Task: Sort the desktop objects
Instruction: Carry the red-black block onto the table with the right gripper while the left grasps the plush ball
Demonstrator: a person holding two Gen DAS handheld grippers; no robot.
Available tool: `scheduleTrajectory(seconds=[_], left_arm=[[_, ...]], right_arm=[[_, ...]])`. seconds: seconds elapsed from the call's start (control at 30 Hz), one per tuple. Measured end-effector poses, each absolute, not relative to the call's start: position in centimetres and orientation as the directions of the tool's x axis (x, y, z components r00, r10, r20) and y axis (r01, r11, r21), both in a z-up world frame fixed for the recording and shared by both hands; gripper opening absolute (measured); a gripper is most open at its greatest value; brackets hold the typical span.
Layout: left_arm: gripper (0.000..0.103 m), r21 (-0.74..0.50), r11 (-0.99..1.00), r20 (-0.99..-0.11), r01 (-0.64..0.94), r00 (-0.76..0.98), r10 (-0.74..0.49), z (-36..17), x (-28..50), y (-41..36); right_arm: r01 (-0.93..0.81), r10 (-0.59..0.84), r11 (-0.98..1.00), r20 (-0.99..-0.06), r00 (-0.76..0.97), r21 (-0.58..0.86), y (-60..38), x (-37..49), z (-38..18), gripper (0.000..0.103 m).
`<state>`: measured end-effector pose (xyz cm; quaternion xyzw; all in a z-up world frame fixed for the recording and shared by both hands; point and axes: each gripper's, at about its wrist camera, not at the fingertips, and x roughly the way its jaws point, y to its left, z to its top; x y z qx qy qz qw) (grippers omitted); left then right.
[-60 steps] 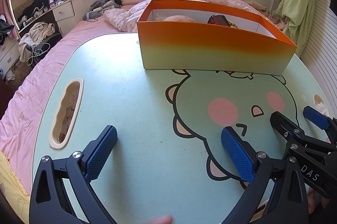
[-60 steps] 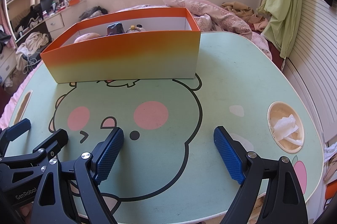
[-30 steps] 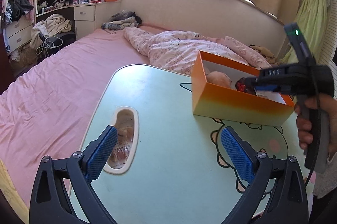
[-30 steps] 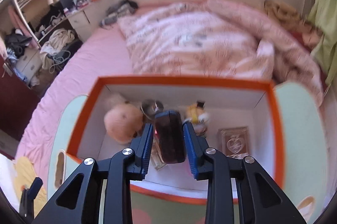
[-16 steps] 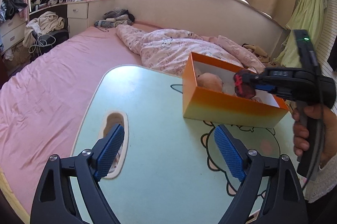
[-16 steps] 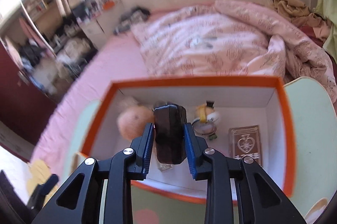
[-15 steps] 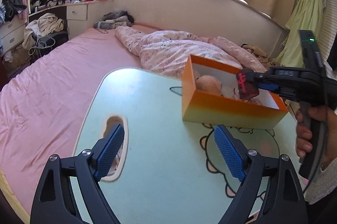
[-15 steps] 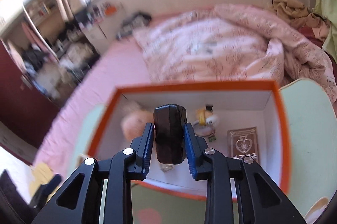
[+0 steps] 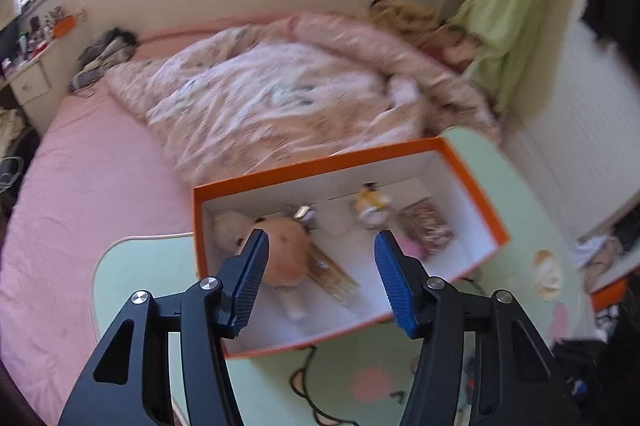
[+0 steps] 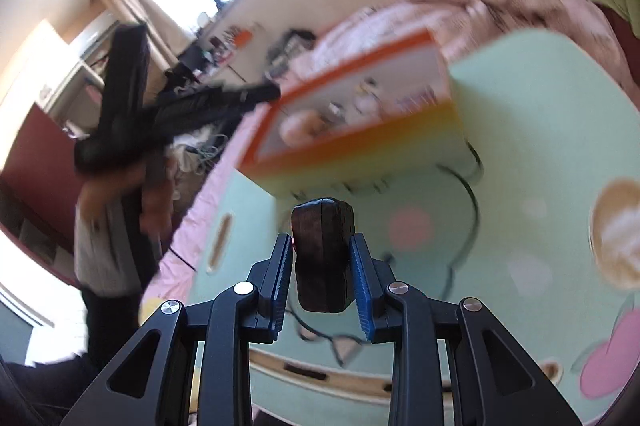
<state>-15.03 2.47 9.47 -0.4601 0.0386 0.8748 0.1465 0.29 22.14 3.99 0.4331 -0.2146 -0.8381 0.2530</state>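
Biggest first: pale mint-green tabletop w/ a cartoon bear print [image 9: 132, 278] fills the lower part of both views, w/ a pink quilted bed [image 9: 280, 98] behind it. On the table sits the open rectangular cardboard box, orange rim & orange-to-yellow sides, white inside [image 9: 476, 182]; in the right wrist view its long side faces the camera, blurred. Left gripper w/ black arms & blue ribbed pads [image 9: 320, 278] hangs over the box, fingers spread wide w/ nothing between them. Only the left wrist view looks down into the box: a round peach plush toy [image 9: 288, 250] lies at the left end, a small yellow figure [image 9: 370, 204] near the far wall, a flat pinkish patterned packet [image 9: 426, 226] toward the right end, plus a flat golden-brown item [image 9: 332, 274] near the middle; all blurred, finer detail can't be read. Only the right wrist view shows the right gripper [image 10: 320, 274], its fingers pinching the dark brown, rounded, oblong object [image 10: 323, 250] by its two flanks. That object is held clear of the box, over the tabletop on the near side of the box wall; its long axis runs along the fingers, rounded end pointing fwd toward the box. That view also catches the left gripper from outside, a dark blurred shape at upper left above the box's left end.
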Motion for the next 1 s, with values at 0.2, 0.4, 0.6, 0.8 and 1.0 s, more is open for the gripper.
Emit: scheduleTrajectory(seconds=[0.2, 0.4, 0.6, 0.8, 1.0], left_arm=[[0.057, 0.052, -0.964, -0.87, -0.261, -0.486, 0.085, 5.7, -17.6, 4.1], [0.052, 0.087, -0.963, -0.875, -0.255, -0.482, 0.049, 2.9, -18.4, 3.6], [0.031, 0.079, -0.961, -0.861, -0.265, -0.504, 0.068, 3.7, -18.0, 2.7], [0.031, -0.021, -0.956, -0.8, -0.293, -0.568, 0.192, 7.7, -15.4, 1.7], [0.031, -0.126, -0.912, -0.717, -0.391, -0.6, 0.356, 12.4, -8.3, 0.5]], right_arm=[[0.252, -0.624, -0.77, -0.608, -0.492, 0.586, 21.9, 0.3, 3.3, 0.027], [0.22, -0.674, -0.716, -0.575, -0.465, 0.662, 23.5, -0.6, 0.8, 0.027], [0.187, -0.658, -0.727, -0.592, -0.466, 0.661, 23.7, -1.1, 0.0, 0.027], [0.163, -0.594, -0.78, -0.632, -0.498, 0.604, 23.7, -1.3, 0.5, 0.028], [0.133, -0.542, -0.812, -0.651, -0.531, 0.568, 23.8, -1.2, 1.1, 0.028]])
